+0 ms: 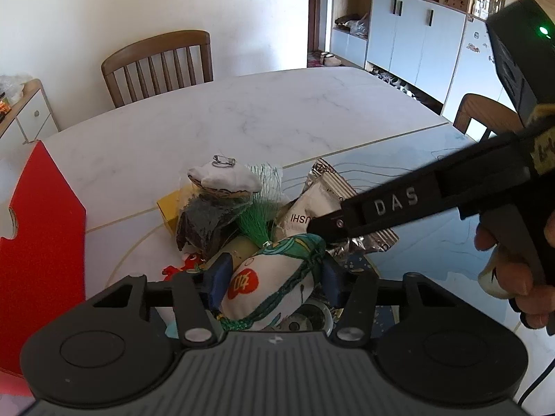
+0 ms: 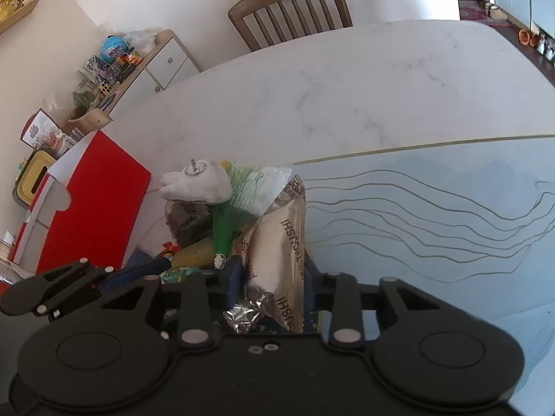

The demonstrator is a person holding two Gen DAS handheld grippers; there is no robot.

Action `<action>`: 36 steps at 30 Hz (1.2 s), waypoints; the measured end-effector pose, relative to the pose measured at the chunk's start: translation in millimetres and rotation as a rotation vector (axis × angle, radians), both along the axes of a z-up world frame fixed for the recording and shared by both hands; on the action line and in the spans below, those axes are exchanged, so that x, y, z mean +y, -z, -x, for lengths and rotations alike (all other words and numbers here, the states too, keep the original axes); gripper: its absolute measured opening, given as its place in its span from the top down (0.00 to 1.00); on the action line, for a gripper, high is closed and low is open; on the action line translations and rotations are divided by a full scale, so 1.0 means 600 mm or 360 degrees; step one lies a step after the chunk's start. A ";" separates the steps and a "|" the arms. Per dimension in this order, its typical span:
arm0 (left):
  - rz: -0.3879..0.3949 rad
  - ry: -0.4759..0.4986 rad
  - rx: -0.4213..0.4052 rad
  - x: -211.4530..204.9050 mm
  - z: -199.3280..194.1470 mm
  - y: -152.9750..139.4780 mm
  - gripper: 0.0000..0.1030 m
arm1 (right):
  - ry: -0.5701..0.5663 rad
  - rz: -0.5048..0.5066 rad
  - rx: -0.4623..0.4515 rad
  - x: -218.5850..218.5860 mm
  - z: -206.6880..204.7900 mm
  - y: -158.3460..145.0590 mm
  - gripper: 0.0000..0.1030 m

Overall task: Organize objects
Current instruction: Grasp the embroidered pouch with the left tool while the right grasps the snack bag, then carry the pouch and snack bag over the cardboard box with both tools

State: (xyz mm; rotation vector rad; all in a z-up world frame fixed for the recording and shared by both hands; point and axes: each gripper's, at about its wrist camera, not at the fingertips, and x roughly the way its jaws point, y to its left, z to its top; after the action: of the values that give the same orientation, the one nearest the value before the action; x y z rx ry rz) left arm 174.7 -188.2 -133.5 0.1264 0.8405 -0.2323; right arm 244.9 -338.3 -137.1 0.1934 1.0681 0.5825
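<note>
My left tool (image 1: 274, 286) clamped the embroidered pouch (image 1: 270, 277); my right tool (image 2: 274, 277) clamped the foil snack packet (image 2: 277, 253).

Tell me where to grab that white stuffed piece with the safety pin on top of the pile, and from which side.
Take the white stuffed piece across its plump middle, coming down from above. It sits highest on the pile, so nothing covers it. Set the fingers clear of the safety pin on its top. Both grippers look occupied: the left gripper around a printed pouch, the right gripper around a snack packet.
</note>
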 end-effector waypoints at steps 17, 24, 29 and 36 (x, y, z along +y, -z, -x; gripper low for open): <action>0.0125 -0.0028 -0.0059 0.022 0.031 -0.066 0.68 | 0.0090 -0.0005 -0.0184 -0.044 0.072 -0.084 0.77; 0.0289 -0.0084 -0.0038 0.056 0.051 -0.092 0.68 | 0.0111 -0.0002 -0.0253 -0.068 0.118 -0.126 0.77; 0.0407 -0.0100 -0.0020 0.081 0.069 -0.117 0.68 | 0.0111 -0.0010 -0.0276 -0.069 0.143 -0.145 0.77; 0.0459 -0.0143 -0.0001 0.119 0.085 -0.151 0.68 | 0.0056 0.0009 -0.0338 -0.042 0.167 -0.179 0.77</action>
State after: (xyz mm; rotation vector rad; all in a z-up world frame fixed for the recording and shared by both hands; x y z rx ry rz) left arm 123.7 -116.7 -42.8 -0.1808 0.8018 -0.2665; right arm 144.5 -363.7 -29.7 0.1414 0.8591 0.5553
